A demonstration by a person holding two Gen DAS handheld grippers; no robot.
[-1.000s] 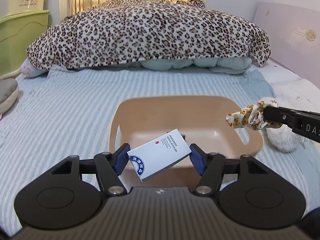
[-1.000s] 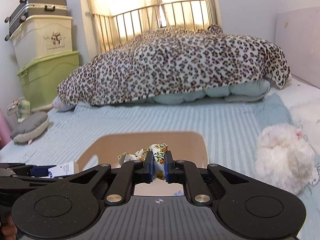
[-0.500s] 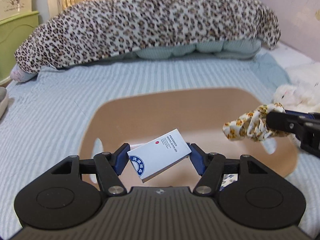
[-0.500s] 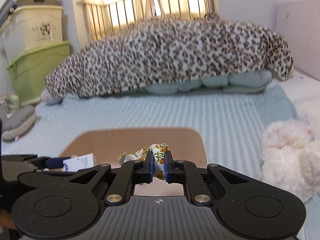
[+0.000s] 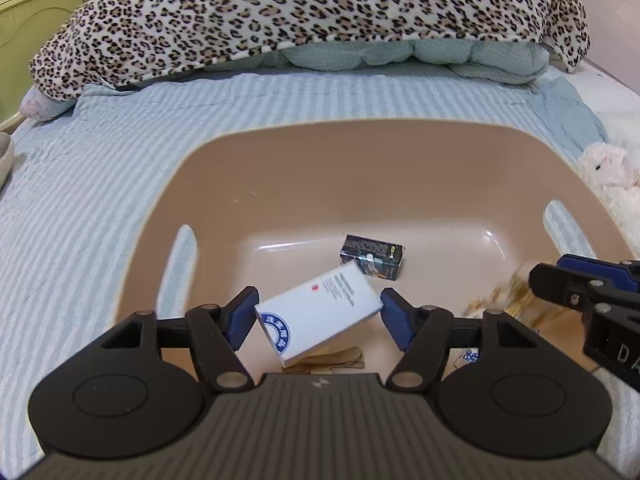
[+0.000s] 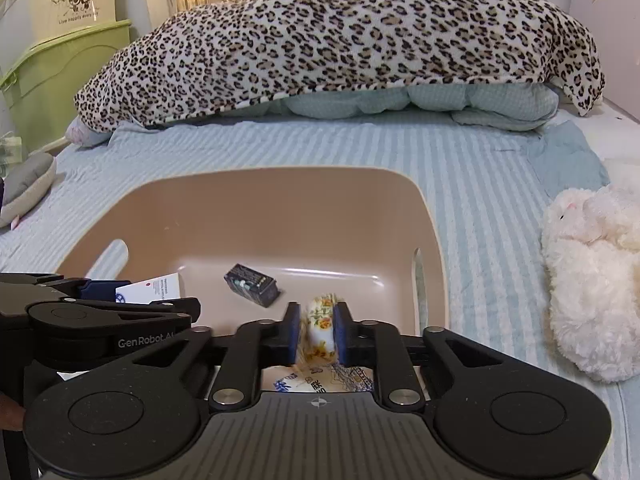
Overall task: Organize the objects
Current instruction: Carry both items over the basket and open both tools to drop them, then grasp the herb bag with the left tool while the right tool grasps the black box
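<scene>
The left gripper is over the tan basin on the striped bed, and its blue pads pinch a tilted white box by its two ends, above the basin floor. The right gripper is on the right side of the basin, and its pads are pressed on a flowered scrunchie, which looks blurred. A small dark box lies on the basin floor just behind the white box, and a white plush toy lies on the bed to the right of the basin.
</scene>
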